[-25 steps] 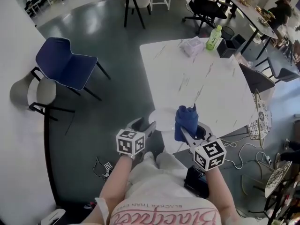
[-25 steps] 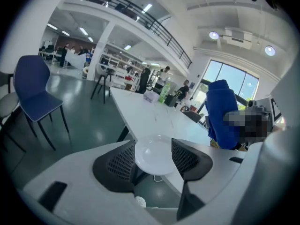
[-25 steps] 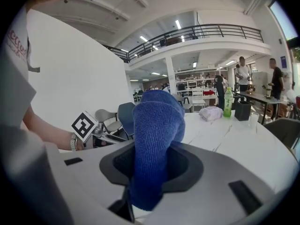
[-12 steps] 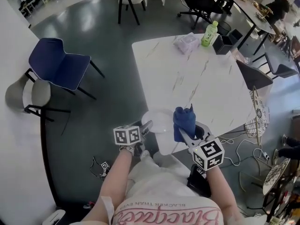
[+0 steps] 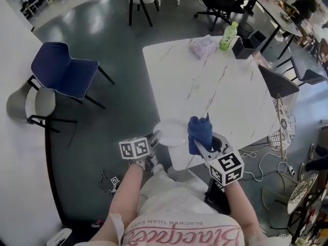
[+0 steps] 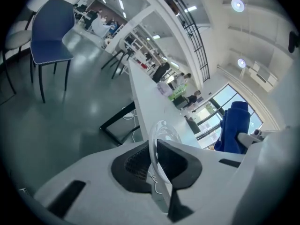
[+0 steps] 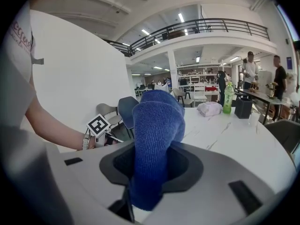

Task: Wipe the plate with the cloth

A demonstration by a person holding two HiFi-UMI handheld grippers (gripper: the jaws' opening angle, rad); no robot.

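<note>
A clear glass plate (image 5: 171, 132) lies at the near corner of the white marble table (image 5: 225, 86), partly over its edge. My left gripper (image 5: 154, 137) is at the plate's left rim. In the left gripper view the rim (image 6: 161, 130) stands on edge between the two black pads, and the jaws are closing on it (image 6: 157, 161). My right gripper (image 5: 202, 145) is shut on a bunched blue cloth (image 5: 200, 129), held upright just right of the plate. The cloth (image 7: 157, 139) fills the right gripper view between the jaws (image 7: 154, 172).
At the table's far end stand a green bottle (image 5: 224, 37), a pink packet (image 5: 202, 46) and a black box (image 5: 245, 47). A blue chair (image 5: 64, 68) stands on the floor to the left. A wire basket (image 5: 282, 122) hangs off the table's right side.
My left gripper has dropped and rolled to the plate's left rim, and its jaws have gone from wide open to closed around that rim. The right gripper with the cloth has barely shifted.
</note>
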